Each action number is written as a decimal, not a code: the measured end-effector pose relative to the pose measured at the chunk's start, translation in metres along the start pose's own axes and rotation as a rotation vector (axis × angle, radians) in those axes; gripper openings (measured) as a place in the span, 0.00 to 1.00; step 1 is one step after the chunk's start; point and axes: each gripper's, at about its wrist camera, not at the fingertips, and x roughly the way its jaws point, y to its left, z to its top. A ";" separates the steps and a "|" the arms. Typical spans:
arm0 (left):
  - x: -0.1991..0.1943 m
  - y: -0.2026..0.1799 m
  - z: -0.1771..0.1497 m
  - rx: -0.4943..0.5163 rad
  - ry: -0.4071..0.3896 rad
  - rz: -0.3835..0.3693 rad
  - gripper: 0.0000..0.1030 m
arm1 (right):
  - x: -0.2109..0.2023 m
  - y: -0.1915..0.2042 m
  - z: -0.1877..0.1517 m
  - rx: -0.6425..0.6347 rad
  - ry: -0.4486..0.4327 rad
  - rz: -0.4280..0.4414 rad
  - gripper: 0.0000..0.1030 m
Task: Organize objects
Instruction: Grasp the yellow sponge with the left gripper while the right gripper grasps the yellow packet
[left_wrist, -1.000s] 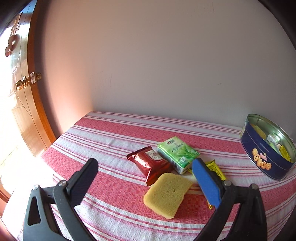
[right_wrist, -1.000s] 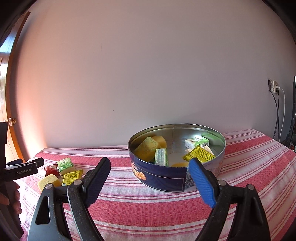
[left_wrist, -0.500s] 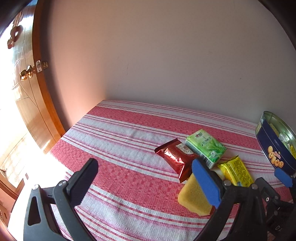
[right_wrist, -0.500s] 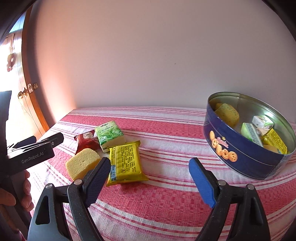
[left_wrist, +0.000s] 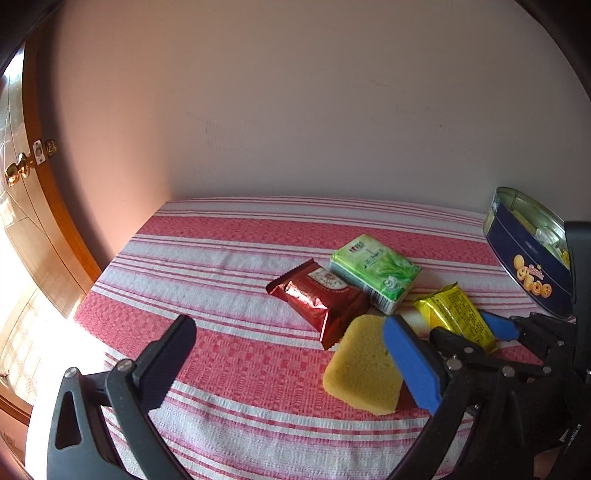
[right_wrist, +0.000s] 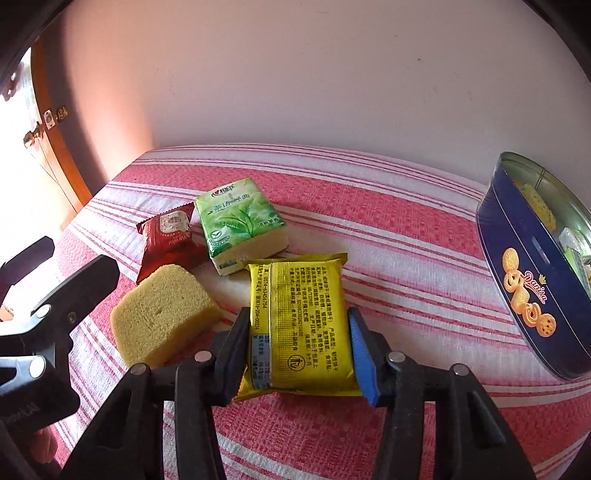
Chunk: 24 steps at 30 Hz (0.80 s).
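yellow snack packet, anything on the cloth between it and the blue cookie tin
Nothing visible: only bare striped tablecloth lies between the yellow foil snack packet, which the closing right gripper straddles, and the round blue cookie tin.

The right gripper (right_wrist: 299, 343) is tilted downward, and its jaws are being closed, with a yellow packet (right_wrist: 299, 317) between them and a pad seen at each long edge. The left gripper (left_wrist: 291, 354) is held angled down over the cloth, its jaws spread wide with nothing between them. Part of a hand (right_wrist: 42, 445) is seen gripping its handle.
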 end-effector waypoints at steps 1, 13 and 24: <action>0.001 -0.001 0.000 0.001 0.004 -0.006 1.00 | -0.002 -0.004 -0.001 0.004 0.000 -0.004 0.51; 0.012 -0.047 -0.010 0.162 0.050 -0.040 1.00 | -0.051 -0.064 -0.027 0.098 -0.122 -0.037 0.51; 0.045 -0.042 -0.010 0.054 0.205 -0.108 0.69 | -0.038 -0.066 -0.026 0.146 -0.090 0.006 0.51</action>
